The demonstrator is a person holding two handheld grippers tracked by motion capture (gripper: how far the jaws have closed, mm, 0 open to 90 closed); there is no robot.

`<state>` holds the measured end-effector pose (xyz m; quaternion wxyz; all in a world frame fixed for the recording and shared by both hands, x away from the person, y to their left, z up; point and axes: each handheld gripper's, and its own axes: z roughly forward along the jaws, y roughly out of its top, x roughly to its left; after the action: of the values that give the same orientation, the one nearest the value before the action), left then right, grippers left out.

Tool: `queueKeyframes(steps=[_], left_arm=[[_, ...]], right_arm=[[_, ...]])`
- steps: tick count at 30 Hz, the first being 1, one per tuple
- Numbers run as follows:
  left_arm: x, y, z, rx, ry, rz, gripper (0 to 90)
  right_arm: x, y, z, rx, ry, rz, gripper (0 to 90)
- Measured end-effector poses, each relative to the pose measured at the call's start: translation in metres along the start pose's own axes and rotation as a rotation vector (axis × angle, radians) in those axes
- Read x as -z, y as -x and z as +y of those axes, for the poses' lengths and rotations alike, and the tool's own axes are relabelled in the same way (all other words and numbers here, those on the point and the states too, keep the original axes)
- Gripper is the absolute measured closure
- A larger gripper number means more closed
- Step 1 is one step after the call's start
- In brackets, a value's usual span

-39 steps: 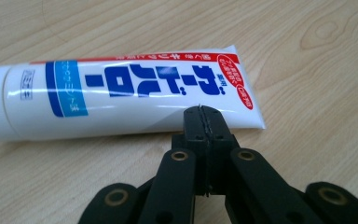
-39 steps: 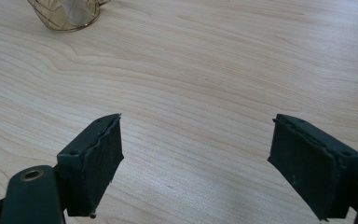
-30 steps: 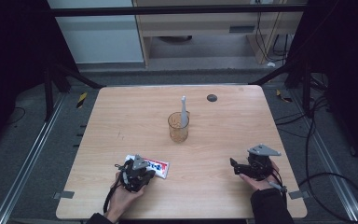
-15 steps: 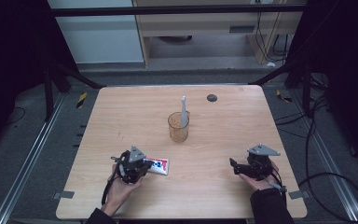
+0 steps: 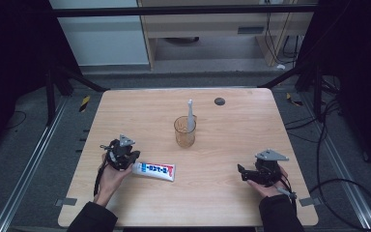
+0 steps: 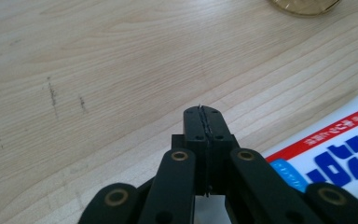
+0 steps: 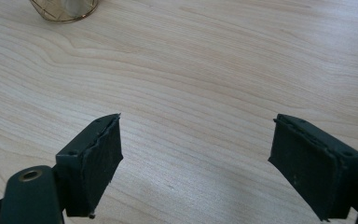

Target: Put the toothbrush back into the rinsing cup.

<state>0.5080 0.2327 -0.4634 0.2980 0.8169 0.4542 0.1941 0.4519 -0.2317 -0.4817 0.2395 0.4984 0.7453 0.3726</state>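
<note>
One cup (image 5: 185,131): toothbrush (image 5: 190,115) upright inside | left tongs (image 6: 203,122) closed, empty | right tongs (image 7: 196,163) open

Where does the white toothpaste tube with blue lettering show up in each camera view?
High view: white toothpaste tube lies left of centre, beside the left gripper.
Left gripper view: lower right corner.
Right gripper view: not in it.
Shared landmark: amber glass cup.

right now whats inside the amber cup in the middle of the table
A pale toothbrush-like stick stands in the amber cup, leaning on its far rim and poking above it. Its lower end is blurred behind the tinted wall, so anything else at the bottom cannot be told.
</note>
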Motion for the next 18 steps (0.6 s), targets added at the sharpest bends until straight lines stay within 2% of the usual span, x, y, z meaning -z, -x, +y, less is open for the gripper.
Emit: queueKeyframes(steps=[7,15,18], left_arm=[[-0.0018,0.0048,-0.0030,-0.031,-0.038,-0.016,89.8],[0.0036,0.0059,-0.0079,-0.031,-0.038,-0.019,89.8],[0.0044,0.0061,-0.0100,-0.035,-0.052,-0.014,89.8]], right_arm=[[0.0016,0.0012,0.0001,-0.005,0.003,0.000,16.3],[0.0022,0.0008,0.0002,-0.011,0.002,0.005,16.3],[0.0023,0.0010,0.0001,-0.012,0.001,0.004,16.2]])
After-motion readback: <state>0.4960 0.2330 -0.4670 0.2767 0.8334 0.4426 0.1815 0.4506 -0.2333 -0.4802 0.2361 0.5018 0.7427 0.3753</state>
